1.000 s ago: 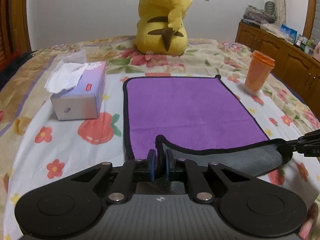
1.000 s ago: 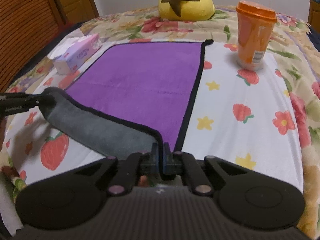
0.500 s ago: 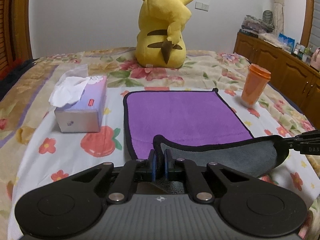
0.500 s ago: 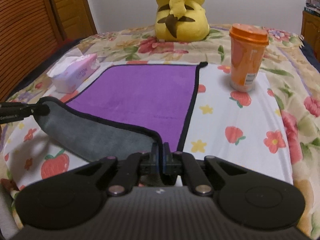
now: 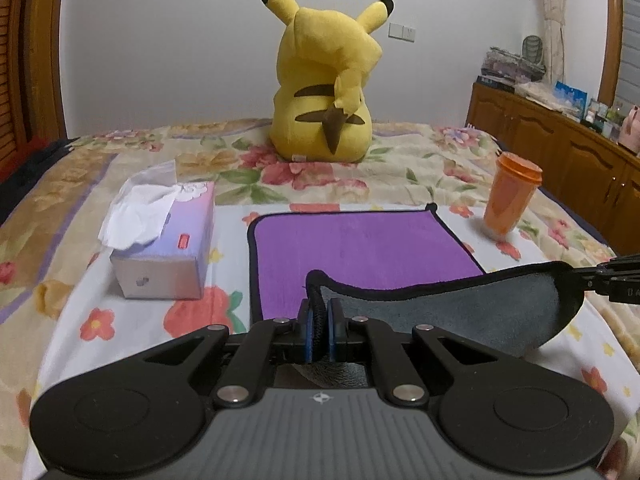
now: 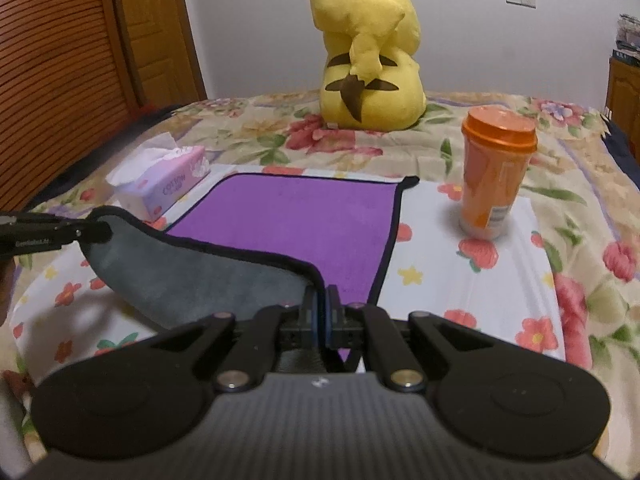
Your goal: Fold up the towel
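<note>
A purple towel (image 5: 360, 244) with a black hem and a grey underside lies on the flowered bed; it also shows in the right wrist view (image 6: 304, 216). Its near edge is lifted, so the grey side (image 5: 472, 312) hangs between the two grippers. My left gripper (image 5: 319, 318) is shut on the near left corner. My right gripper (image 6: 320, 308) is shut on the near right corner. Each gripper shows in the other's view, the right one at the right edge (image 5: 616, 280), the left one at the left edge (image 6: 44, 232).
A tissue box (image 5: 168, 248) stands left of the towel. An orange lidded cup (image 5: 512, 200) stands to its right, also in the right wrist view (image 6: 496, 176). A yellow plush toy (image 5: 328, 80) sits behind. A wooden cabinet (image 5: 560, 152) is far right, a wooden door (image 6: 60, 60) left.
Both grippers have risen and tilted up with the towel's near corners. More of the grey underside hangs off the bed, and less purple lies flat.
</note>
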A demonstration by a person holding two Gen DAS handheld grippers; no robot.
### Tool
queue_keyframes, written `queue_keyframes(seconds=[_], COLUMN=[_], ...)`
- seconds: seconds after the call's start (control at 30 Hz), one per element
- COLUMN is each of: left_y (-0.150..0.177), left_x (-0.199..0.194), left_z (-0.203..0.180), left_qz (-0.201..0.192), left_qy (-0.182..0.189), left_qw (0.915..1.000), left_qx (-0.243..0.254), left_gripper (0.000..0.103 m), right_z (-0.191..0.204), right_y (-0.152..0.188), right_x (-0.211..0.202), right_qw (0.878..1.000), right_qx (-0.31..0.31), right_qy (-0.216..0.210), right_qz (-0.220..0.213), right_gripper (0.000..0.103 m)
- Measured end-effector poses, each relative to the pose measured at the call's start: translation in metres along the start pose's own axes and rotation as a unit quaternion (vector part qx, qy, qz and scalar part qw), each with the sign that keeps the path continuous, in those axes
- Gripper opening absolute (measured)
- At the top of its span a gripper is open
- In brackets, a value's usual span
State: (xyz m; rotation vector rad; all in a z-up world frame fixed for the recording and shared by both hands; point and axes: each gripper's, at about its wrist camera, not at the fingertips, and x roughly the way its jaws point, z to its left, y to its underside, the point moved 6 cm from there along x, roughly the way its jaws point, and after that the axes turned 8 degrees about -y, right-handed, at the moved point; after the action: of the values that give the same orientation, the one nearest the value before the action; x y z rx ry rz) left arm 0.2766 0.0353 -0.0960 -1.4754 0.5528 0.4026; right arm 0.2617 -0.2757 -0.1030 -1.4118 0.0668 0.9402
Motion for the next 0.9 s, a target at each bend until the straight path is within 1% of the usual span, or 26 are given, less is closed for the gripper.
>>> queue_keyframes(seconds=[0.23, 0.5, 0.67, 0.9], left_y=[-0.007, -0.013, -0.015, -0.023], left_x=[0.006, 0.018, 0.023, 0.029], left_z=[0.001, 0.001, 0.001, 0.006], left_qz=[-0.009, -0.009, -0.019, -0.014], left_qy=[0.002, 0.004, 0.005, 0.016], left_qw=[1.0, 0.9998, 0.9996, 0.9998], left_qx=[0.003, 0.015, 0.019, -0.003], left_gripper=[0.009, 0.009, 0.009, 0.009], right_z=[-0.005, -0.009, -0.011, -0.014], right_y=[-0.005, -0.007, -0.008, -0.012], right_x=[0.008, 0.014, 0.019, 0.03], right_qw=[1.0, 1.0, 1.0, 1.0], right_qx=[-0.013, -0.018, -0.023, -0.028], right_qy=[-0.001, -0.008, -0.008, -0.014], right_qz=[-0.004, -0.004, -0.006, -0.003], right_gripper=[0.004, 0.004, 0.004, 0.004])
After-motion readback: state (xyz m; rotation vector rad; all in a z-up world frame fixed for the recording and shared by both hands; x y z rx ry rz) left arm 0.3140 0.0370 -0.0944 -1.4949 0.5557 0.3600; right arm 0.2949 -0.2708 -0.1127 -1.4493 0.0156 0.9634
